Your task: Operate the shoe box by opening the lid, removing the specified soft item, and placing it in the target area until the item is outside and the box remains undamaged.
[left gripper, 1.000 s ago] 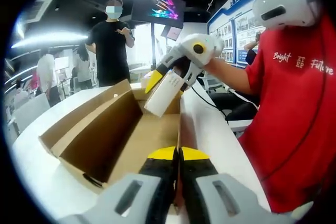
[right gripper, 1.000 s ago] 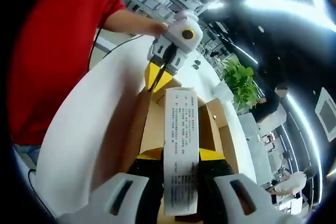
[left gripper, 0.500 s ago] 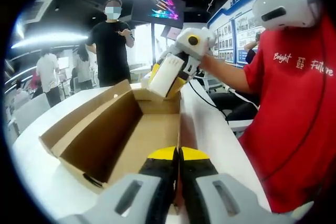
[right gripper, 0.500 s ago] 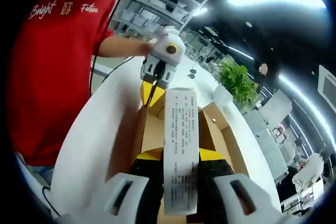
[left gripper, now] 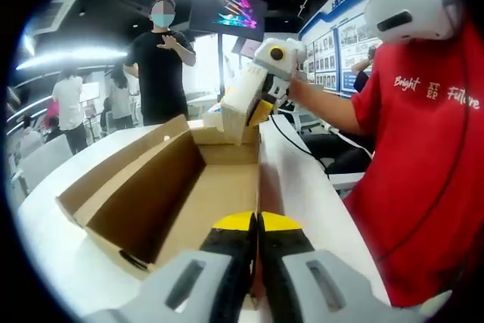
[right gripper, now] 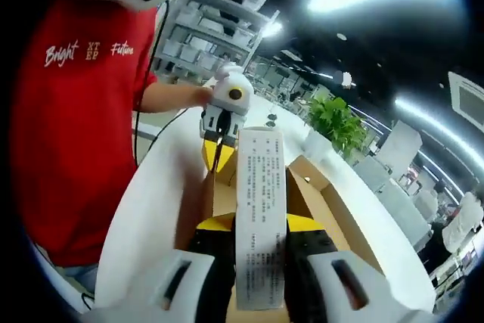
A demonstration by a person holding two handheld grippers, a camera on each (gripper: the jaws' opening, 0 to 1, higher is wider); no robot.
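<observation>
An open brown cardboard shoe box lies on a white table; its inside looks bare. My left gripper is shut on the top edge of the box's right wall. In the right gripper view the left gripper pinches the far end of the box. My right gripper is shut on a flat white packet printed with small text. In the left gripper view the right gripper holds that packet tilted in the air above the box's far end.
The person holding the grippers wears a red shirt and a white headset, close on the right. A person in black stands beyond the table, with others further left. A green plant stands past the box.
The right gripper has lifted the white packet up and away from inside the box to above its far end. The left gripper has stayed shut on the box wall.
</observation>
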